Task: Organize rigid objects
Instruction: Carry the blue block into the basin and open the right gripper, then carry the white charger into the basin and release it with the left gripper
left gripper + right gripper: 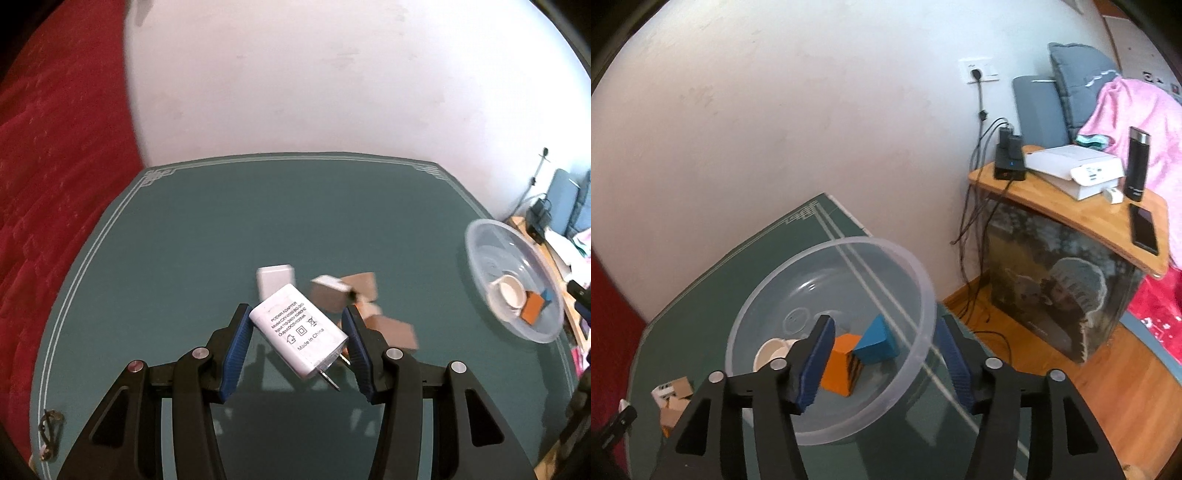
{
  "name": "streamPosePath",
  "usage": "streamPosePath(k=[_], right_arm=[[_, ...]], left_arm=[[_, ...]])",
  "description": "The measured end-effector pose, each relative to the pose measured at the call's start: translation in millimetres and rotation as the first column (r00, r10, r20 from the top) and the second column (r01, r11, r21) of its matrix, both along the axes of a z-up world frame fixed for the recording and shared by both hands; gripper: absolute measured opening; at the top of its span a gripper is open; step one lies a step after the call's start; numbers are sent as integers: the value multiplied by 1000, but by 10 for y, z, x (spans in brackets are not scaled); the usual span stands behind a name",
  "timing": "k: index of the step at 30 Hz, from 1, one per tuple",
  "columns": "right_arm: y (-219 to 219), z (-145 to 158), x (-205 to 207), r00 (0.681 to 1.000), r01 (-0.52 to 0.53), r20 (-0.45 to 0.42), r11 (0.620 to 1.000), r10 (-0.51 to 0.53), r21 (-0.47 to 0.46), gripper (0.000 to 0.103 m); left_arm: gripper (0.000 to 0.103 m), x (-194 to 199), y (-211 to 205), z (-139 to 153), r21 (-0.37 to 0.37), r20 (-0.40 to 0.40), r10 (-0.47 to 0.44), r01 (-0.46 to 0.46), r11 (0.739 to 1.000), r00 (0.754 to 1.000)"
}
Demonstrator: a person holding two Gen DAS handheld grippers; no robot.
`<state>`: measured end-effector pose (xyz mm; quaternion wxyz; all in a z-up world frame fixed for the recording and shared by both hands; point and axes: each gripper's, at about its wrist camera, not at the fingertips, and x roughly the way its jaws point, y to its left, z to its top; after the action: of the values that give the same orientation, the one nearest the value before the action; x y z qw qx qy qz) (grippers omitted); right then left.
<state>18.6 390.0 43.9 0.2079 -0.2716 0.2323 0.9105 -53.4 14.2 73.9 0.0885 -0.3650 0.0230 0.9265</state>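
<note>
My left gripper is shut on a white power adapter, which sits tilted between the blue pads with its prongs pointing down to the right, above the green table. Behind it lie a white block and several brown wooden blocks. My right gripper is open over a clear plastic bowl, one finger inside the rim and one outside. The bowl holds an orange block, a blue wedge and a white round cup.
The bowl stands at the table's right edge. A red cloth covers the left side. Right of the table stand a wooden side table with boxes, a phone and a flask, and cables hanging to the wooden floor.
</note>
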Motion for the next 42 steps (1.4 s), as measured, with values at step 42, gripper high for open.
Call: streamPosePath(k=[42], right_arm=[[125,-112,244,981,190,-51,980,-188,51,80]], left_arm=[[69,2,2225,121,-14,33,-353,353,935,935]])
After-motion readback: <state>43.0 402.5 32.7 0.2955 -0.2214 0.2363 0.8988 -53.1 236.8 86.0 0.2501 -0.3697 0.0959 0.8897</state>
